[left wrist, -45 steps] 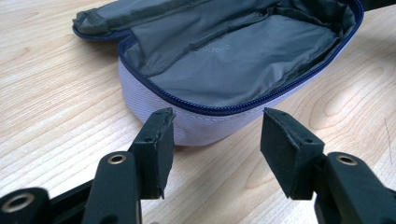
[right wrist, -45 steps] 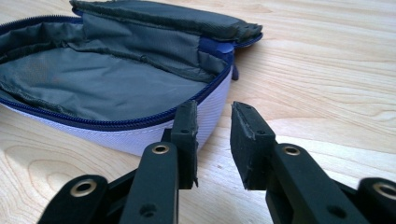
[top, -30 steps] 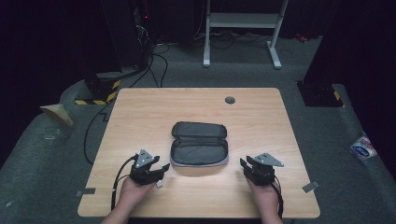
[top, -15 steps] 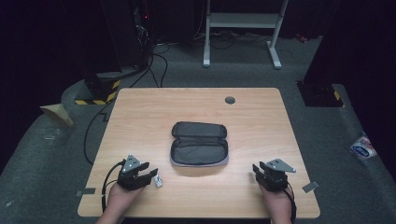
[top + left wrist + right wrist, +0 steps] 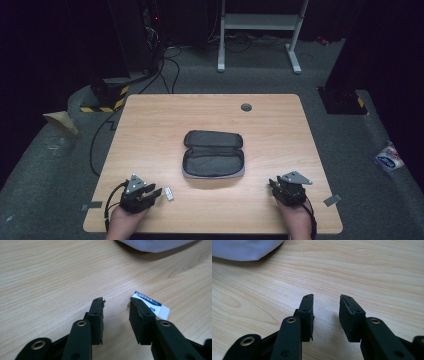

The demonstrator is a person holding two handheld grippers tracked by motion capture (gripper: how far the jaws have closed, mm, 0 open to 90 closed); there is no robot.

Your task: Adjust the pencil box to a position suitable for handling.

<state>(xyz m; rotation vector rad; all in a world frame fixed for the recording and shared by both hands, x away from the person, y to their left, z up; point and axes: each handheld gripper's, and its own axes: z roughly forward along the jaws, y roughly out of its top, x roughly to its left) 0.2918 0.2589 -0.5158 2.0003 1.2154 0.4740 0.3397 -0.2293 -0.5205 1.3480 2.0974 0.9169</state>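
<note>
A: Left gripper low over the table, jaws just been closing, a gap between them, nothing gripped. Eraser lying flat just past the right-hand jaw tip, outside the gap.

B: Agreed. In the high view, eraser just beside the left gripper, near the front edge, well apart from the open pencil case in the middle.

A: So, for a clean pick: open a little wider, shift sideways until the eraser sits between the pads, then close across its narrow sides.

B: And keep the tips close to the wood, otherwise likely to push it away. Risk of skidding if one pad lands first.

A: Right gripper?

B: Partly open, empty, bare wood between the jaws, a corner of the case at upper left. Resting near the table's front right.
</note>
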